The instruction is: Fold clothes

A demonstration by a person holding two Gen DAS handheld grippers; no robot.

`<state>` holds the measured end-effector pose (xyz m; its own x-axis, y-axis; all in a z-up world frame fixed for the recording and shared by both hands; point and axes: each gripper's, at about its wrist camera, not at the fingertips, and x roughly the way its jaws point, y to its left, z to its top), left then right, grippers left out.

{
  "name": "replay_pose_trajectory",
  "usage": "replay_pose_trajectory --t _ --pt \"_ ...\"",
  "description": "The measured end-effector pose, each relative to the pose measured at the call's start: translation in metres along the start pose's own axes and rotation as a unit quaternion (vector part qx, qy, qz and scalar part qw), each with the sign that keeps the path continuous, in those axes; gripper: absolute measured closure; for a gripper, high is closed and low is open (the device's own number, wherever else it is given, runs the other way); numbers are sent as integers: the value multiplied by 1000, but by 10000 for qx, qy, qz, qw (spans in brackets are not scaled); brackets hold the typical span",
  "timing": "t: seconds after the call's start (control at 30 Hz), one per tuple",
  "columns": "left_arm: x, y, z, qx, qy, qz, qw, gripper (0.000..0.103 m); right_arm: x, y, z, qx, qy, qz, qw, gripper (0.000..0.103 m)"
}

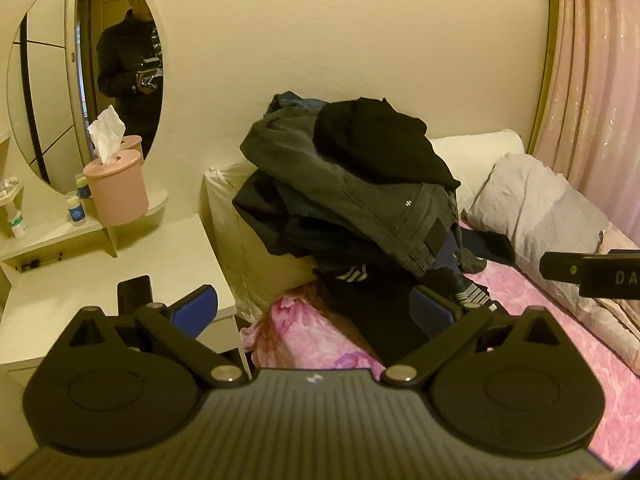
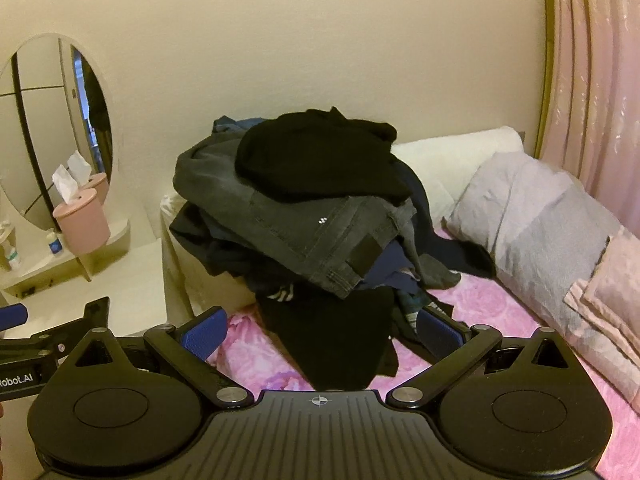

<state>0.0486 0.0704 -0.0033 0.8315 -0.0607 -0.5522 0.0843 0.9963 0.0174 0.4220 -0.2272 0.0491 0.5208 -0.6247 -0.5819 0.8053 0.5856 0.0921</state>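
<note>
Both your left gripper [image 1: 316,304] and right gripper [image 2: 322,330] hang spread wide, empty. Heap of dark limp clothes [image 2: 304,208] sits on pink floral bedspread [image 2: 480,308]. Top black soft garment [image 2: 320,160] likely light, floppy; pinch its edge.

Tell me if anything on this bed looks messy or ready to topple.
The clothes pile is unfolded, heaped high against the wall. Grey jeans overhang its front edge, a black garment sits crumpled on top, and another black piece spills onto the pink bedspread. It may slump.
</note>
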Motion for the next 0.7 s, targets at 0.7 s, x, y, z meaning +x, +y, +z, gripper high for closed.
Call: replay_pose_trajectory --t 0.7 --pt "9 -25 5 277 106 -291 9991 2 -2 -24 -4 327 67 -115 9994 0"
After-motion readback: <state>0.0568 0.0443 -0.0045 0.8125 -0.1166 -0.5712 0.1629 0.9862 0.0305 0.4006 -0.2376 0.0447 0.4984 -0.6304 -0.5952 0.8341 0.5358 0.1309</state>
